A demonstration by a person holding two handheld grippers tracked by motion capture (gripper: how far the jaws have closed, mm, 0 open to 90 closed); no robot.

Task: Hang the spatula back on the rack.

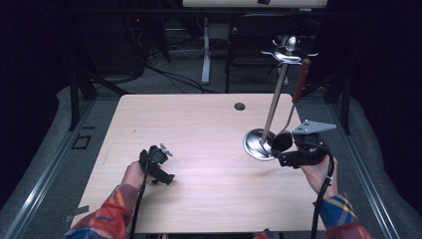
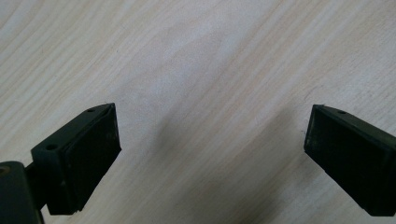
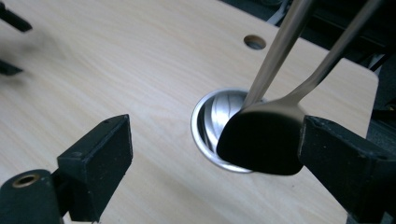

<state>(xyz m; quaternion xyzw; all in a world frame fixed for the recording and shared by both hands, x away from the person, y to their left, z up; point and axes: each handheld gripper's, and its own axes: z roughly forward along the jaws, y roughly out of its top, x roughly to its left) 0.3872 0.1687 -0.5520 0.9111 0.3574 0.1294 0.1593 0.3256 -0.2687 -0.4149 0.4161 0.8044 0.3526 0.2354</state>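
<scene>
No brand, label or legible writing is visible on any item.

Work surface: a light wooden table (image 1: 199, 144) with a round cable hole (image 1: 240, 106) near its far edge, right of centre.

Left hand (image 1: 133, 175): enters from the near left in a plaid sleeve and rests low on the table at the near-left part. It holds the left gripper (image 1: 158, 169), which lies close to the tabletop and points toward the right. In the left gripper view its jaws stand wide apart, with bare wood grain between them.

Right hand (image 1: 318, 173): enters from the near right, also in a plaid sleeve, palm turned inward, holding the right gripper (image 1: 291, 149) at the right part of the table with its grey three-cornered plate on top. In the right gripper view the jaws are spread. The right-hand jaw touches or overlaps the edge of a black spatula blade; the left-hand jaw stands well clear of it. Whether the pad presses on the blade cannot be told.

Utensil stand (image 1: 268, 112): a metal rack with a round dished base (image 1: 255, 144) on the right part of the table, just left of the right gripper, and a slanted pole rising to hooks at the top.

Spatula (image 1: 288, 124): black blade, thin metal shank and reddish-brown handle. Its upper end is up by the hooks; whether it is hooked on cannot be told. The blade lies over the near-right rim of the base, between the gripper's jaws.
</scene>
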